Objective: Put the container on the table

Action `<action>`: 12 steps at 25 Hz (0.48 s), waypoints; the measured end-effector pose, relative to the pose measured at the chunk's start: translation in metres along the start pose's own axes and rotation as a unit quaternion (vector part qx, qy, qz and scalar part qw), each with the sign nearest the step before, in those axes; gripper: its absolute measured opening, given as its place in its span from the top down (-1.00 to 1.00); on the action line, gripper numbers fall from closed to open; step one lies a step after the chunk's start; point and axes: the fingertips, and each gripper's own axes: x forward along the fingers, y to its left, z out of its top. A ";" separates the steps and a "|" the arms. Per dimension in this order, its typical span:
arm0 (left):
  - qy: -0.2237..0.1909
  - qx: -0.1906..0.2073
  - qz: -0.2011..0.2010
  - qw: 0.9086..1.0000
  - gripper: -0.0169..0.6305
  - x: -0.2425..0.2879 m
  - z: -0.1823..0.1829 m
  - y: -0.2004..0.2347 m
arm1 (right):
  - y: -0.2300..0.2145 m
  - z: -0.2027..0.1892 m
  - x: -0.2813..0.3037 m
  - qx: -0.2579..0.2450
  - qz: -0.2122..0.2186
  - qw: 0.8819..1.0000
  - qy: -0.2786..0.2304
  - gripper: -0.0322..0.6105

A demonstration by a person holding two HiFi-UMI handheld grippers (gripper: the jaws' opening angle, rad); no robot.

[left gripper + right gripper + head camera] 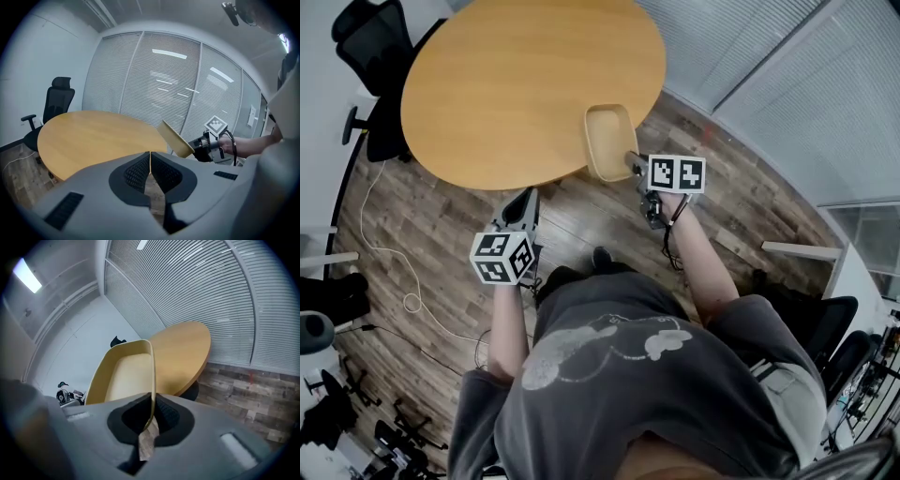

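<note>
Person seen from above, standing at the near edge of a round wooden tabletop [516,84] with a handheld gripper in each hand. The right tongs [630,161] are clamped on the near end wall of a shallow tan container [609,141]; the right gripper view shows that thin wall pinched edge-on between the two pads. The container is oblong, and its long axis runs straight out from the right tongs, away from the person and toward the tabletop's far side. Its far half lies over the tabletop's near-right edge, while the gripped end hangs out past the edge over the wooden floor [581,225]. In the left gripper view the container looks tilted, far end raised, and appears to be carried in the air rather than resting, though contact with the wood cannot be ruled out. The open tabletop lies ahead and to the left of the right tongs, so setting it down probably means carrying it forward and left and levelling it. The left tongs [523,199] are closed together on nothing, held lower and to the left over the floor, well apart from the container. The right hand is clearly the nearer one.
</note>
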 end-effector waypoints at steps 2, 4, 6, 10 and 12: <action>0.002 -0.001 0.001 1.000 0.93 0.005 0.004 0.006 | 0.002 0.005 0.007 -0.003 0.001 1.000 0.005 0.89; 0.000 -0.005 0.001 1.000 0.93 0.009 0.009 0.013 | 0.000 0.011 0.011 -0.003 -0.003 1.000 0.007 0.89; -0.001 -0.008 0.002 1.000 0.93 0.014 0.014 0.022 | -0.004 0.017 0.016 -0.001 -0.009 1.000 0.007 0.89; -0.002 -0.011 0.000 1.000 0.93 0.031 0.025 0.044 | -0.013 0.035 0.029 0.000 -0.021 1.000 0.003 0.89; -0.002 -0.013 -0.008 1.000 0.93 0.041 0.032 0.056 | -0.016 0.046 0.038 0.001 -0.028 1.000 0.000 0.89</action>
